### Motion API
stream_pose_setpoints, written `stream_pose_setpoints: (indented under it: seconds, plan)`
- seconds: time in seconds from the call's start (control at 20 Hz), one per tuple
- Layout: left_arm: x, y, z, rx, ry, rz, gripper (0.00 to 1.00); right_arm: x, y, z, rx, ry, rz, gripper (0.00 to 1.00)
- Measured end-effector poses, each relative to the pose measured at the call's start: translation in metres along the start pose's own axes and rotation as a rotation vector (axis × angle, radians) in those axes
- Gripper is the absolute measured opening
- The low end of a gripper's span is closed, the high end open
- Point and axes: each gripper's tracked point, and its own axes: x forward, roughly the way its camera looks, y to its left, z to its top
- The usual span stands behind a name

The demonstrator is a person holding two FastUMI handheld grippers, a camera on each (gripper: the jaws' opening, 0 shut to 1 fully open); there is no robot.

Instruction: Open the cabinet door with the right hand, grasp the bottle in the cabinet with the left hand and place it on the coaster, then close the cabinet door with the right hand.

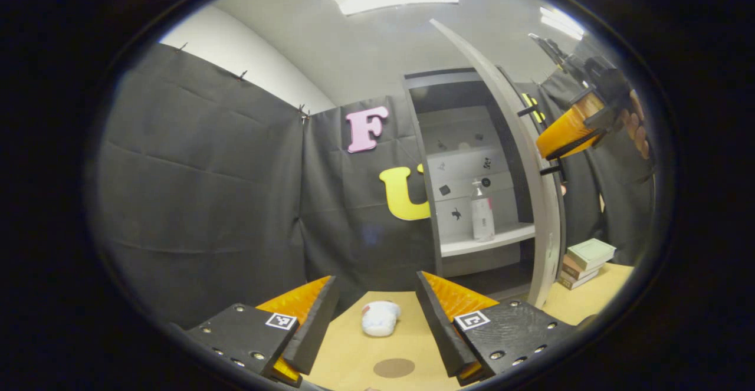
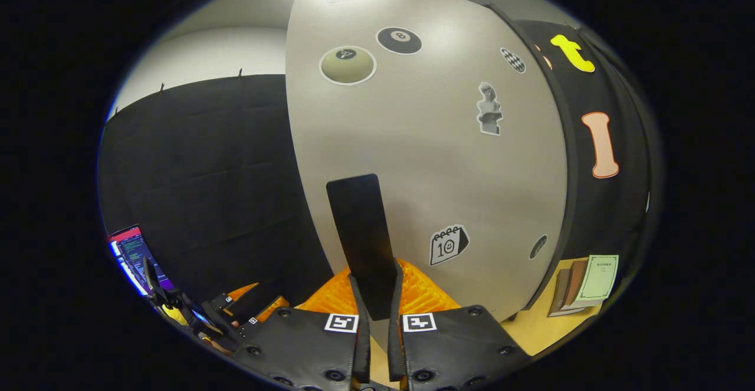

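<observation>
1. Left gripper view first: the left gripper [image 1: 377, 326] sits low at 6 o'clock with its fingers spread wide and nothing between them, hanging over the tan table [image 1: 596, 296].
2. Just right of centre, around 3 o'clock, the cabinet [image 1: 466, 161] stands open. The bottle [image 1: 482, 212] is upright on the white shelf [image 1: 489, 239], toward the shelf's front edge, well apart from the left gripper.
3. The cabinet door [image 1: 531, 178] is swung out, seen nearly edge-on, and the right gripper [image 1: 575, 125] is up at 2 o'clock beside the door's handles, a hand behind it.
4. On the table at 6 o'clock there's a round brown coaster [image 1: 394, 368], with a small white crumpled thing [image 1: 380, 318] just past it (might be a cloth or a toy, too blurry to call). A stack of books [image 1: 587, 262] sits at 4 o'clock.
5. Right gripper view: its fingers are pinched tight on the dark flat door handle [image 2: 361, 232], which runs up from 6 o'clock toward centre. The pale door face carries stickers.
6. Handling guess: the bottle looks like slim, light plastic with a narrow pump-type top, probably smooth and easy to tip. I'd grab it mid-body, below the neck, and keep it vertical.
</observation>
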Motion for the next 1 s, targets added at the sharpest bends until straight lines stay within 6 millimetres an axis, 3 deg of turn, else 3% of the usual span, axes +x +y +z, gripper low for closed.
stream_pose_setpoints:
  seconds: [1.0]
  plan:
    - [0.006,-0.117,0.022,-0.024,-0.041,-0.184,0.8,-0.027,-0.027,0.003,-0.012,-0.041,-0.142,0.13]
